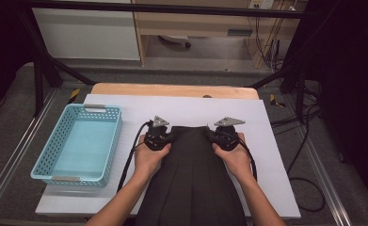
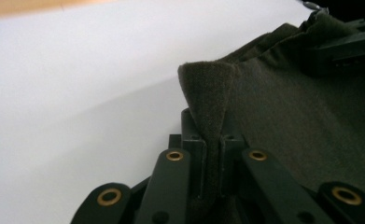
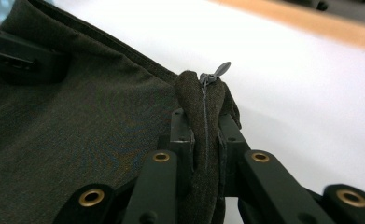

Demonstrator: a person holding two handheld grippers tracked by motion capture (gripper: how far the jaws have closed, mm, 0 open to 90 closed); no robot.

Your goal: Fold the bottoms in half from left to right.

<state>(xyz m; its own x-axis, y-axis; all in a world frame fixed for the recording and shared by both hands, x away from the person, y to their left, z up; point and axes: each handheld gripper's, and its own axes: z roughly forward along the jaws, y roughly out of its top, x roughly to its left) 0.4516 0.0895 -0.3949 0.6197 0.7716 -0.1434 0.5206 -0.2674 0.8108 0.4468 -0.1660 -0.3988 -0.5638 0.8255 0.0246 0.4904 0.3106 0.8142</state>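
A dark pleated skirt [image 1: 191, 174] lies on the white table cover, its waistband toward the far side. My left gripper [image 1: 160, 137] is shut on the waistband's left corner; in the left gripper view the skirt fabric [image 2: 208, 93] is pinched in a fold between the jaws. My right gripper [image 1: 223, 136] is shut on the right corner, where the skirt fabric [image 3: 203, 121] bunches between the jaws beside a grey zipper pull [image 3: 220, 70]. Both corners are lifted a little off the table. The other gripper [image 3: 17, 51] shows at the far corner.
A light blue perforated basket [image 1: 78, 143] stands on the left of the white sheet [image 1: 186, 106]. The wooden table edge [image 1: 172, 89] runs along the back. Black frame legs and cables stand on the grey floor around the table.
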